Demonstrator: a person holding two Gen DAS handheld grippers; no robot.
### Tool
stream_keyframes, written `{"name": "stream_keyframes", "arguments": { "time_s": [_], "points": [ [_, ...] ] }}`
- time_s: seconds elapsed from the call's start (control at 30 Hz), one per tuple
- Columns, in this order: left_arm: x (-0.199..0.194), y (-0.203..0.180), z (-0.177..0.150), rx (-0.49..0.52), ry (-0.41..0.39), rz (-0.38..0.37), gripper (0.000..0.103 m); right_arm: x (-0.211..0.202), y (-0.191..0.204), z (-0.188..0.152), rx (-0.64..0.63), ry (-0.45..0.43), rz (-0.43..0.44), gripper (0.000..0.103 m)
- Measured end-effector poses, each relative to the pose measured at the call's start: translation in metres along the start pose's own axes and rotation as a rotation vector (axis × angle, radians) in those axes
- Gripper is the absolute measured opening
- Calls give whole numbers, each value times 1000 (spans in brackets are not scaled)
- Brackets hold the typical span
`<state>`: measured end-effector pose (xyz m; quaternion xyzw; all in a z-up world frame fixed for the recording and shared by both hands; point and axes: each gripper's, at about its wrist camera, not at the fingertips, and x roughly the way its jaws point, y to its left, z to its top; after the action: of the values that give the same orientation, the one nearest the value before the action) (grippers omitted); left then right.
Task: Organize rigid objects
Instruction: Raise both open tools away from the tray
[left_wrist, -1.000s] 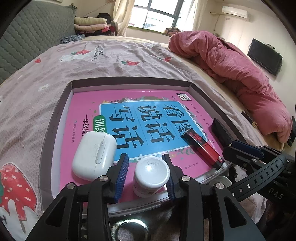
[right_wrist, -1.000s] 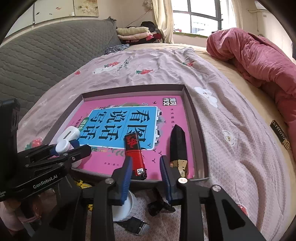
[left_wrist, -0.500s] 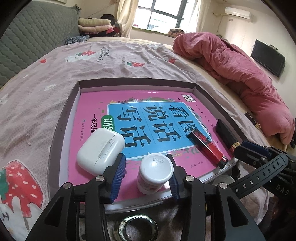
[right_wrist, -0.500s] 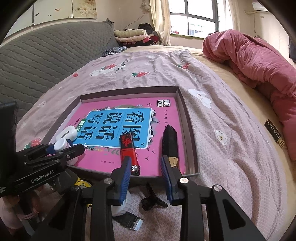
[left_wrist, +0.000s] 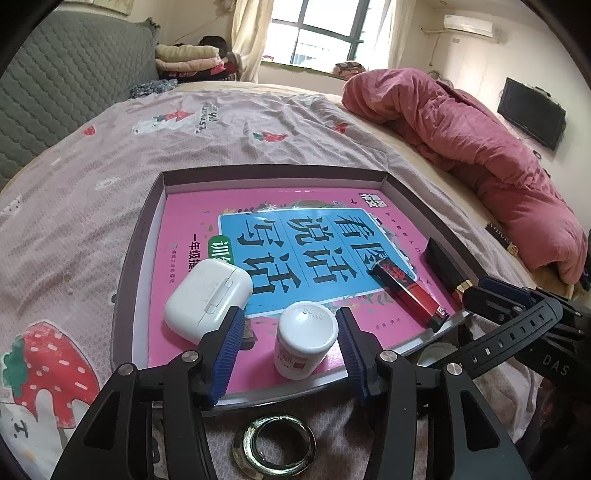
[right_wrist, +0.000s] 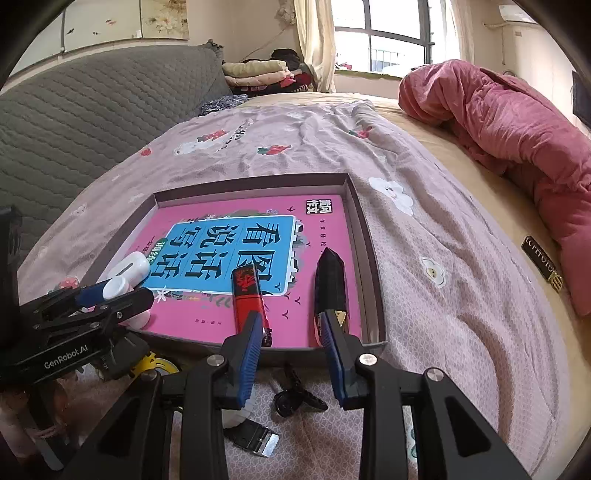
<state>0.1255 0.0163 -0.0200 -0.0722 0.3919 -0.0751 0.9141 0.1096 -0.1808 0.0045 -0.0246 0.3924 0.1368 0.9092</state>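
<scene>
Left wrist view shows the left claw (left_wrist: 290, 345) with its jaws opening around a small white bottle (left_wrist: 304, 339) that stands upright near the front edge of a shallow tray (left_wrist: 136, 251). Both blue pads stand clear of the bottle, a gap on each side, so it is released. The tray lies on a bed (left_wrist: 74, 206) and its floor is covered by a pink book with a blue title panel (left_wrist: 295, 240). Just left of the bottle, a white earbud case (left_wrist: 207, 299) lies on the book, near the left pad. Farther right a red and black lighter (left_wrist: 406, 291) lies flat, and beside it, against the tray's right wall, a slim black object with a gold end (left_wrist: 445, 266). In front of the tray a metal ring (left_wrist: 275, 446) rests on the bedspread.

Right wrist view has the right claw (right_wrist: 290, 334) held at the tray's front edge, jaws apart and gripping nothing; the lighter's near end sits by its left pad and the black object by its right. Below it lie a watch strap buckle (right_wrist: 255, 439) and a small dark item, possibly a clip (right_wrist: 295, 395), too shadowed to tell. A crumpled red quilt (right_wrist: 517, 125) lies at the far right.
</scene>
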Motion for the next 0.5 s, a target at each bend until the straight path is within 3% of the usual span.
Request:
{"name": "stream_keyframes", "arguments": {
  "time_s": [0.37, 0.5],
  "points": [
    [-9, 4, 0, -7, -25, 0, 56, -5, 1, -1, -11, -17, -4, 33],
    [-13, 7, 1, -16, -39, 3, 57, -8, -1, 0, -8, -25, -5, 43]
  ]
}}
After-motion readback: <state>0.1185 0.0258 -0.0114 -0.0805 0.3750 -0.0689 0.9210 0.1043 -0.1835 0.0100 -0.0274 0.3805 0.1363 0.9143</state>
